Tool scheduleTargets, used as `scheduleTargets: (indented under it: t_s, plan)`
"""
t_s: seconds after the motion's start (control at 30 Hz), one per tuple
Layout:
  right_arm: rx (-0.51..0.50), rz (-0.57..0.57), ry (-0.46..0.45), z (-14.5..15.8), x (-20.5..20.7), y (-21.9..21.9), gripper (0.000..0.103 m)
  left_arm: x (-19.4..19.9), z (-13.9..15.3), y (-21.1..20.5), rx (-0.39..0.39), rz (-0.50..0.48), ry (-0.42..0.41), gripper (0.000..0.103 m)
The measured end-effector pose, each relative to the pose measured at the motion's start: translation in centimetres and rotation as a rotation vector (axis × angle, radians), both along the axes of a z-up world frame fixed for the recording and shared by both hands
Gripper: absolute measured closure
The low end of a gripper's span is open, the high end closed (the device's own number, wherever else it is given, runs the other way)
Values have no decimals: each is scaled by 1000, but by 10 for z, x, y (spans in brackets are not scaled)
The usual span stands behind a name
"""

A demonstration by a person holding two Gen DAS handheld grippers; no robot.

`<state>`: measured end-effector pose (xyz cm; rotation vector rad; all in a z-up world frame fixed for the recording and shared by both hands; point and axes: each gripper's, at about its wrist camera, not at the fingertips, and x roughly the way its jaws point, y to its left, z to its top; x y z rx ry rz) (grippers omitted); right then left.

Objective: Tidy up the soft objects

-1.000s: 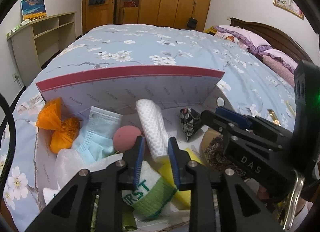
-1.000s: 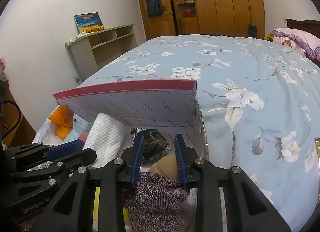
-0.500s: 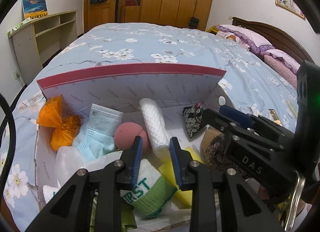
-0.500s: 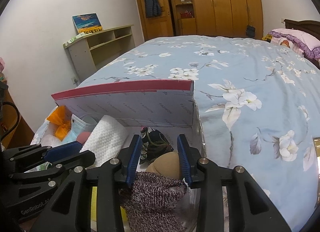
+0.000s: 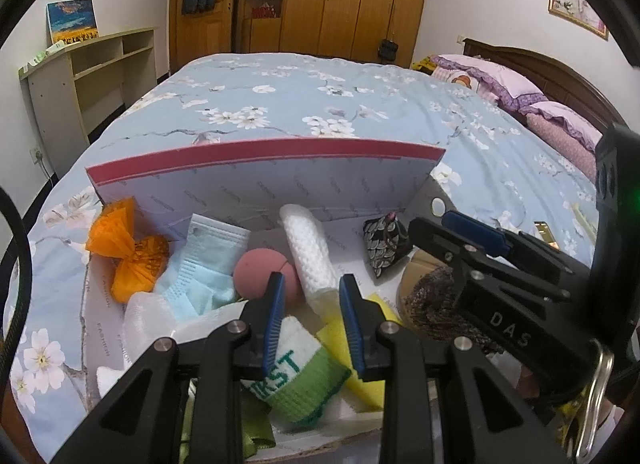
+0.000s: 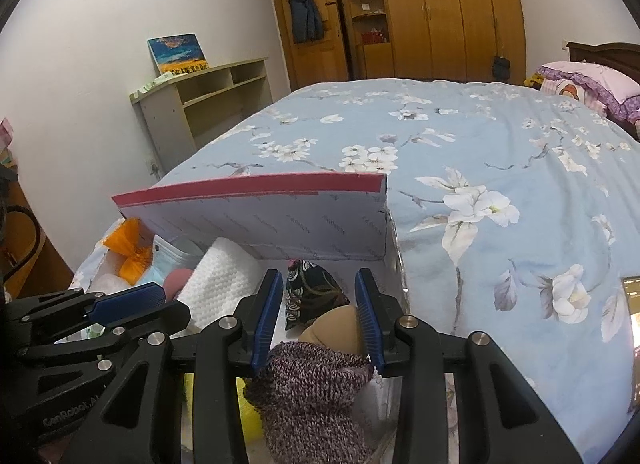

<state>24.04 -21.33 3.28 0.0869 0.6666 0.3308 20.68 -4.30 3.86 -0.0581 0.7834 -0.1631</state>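
Note:
An open white box with a red-edged lid (image 5: 264, 183) lies on the bed and holds soft things: an orange bag (image 5: 128, 252), a blue face mask (image 5: 200, 268), a pink ball (image 5: 262, 272), a white rolled cloth (image 5: 310, 252), a green-white sock (image 5: 304, 380), a yellow sponge (image 5: 360, 352), a patterned pouch (image 5: 384, 244) and a knitted maroon piece (image 6: 312, 392) over a tan one (image 6: 336, 328). My left gripper (image 5: 310, 324) is open above the sock. My right gripper (image 6: 318, 316) is open, its fingers either side of the tan and knitted pieces.
The box sits at the near corner of a bed with a blue flowered cover (image 6: 480, 151). A low shelf unit (image 6: 200, 111) stands at the left wall, wardrobes (image 6: 420, 11) at the back, pillows (image 5: 520, 91) at the right. A small gold item (image 5: 544, 229) lies on the cover.
My right gripper's fingers have spread wider around the tan and knitted pieces. Both grippers have drawn back slightly from the box. My left gripper stays open.

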Motion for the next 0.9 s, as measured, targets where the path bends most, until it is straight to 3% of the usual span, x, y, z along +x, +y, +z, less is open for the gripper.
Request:
scheduleTargets:
  t_s: [0.9]
  plan:
    - [19,26,-40,25,-75,14,64,-58,25,33,18,104,-52,74]
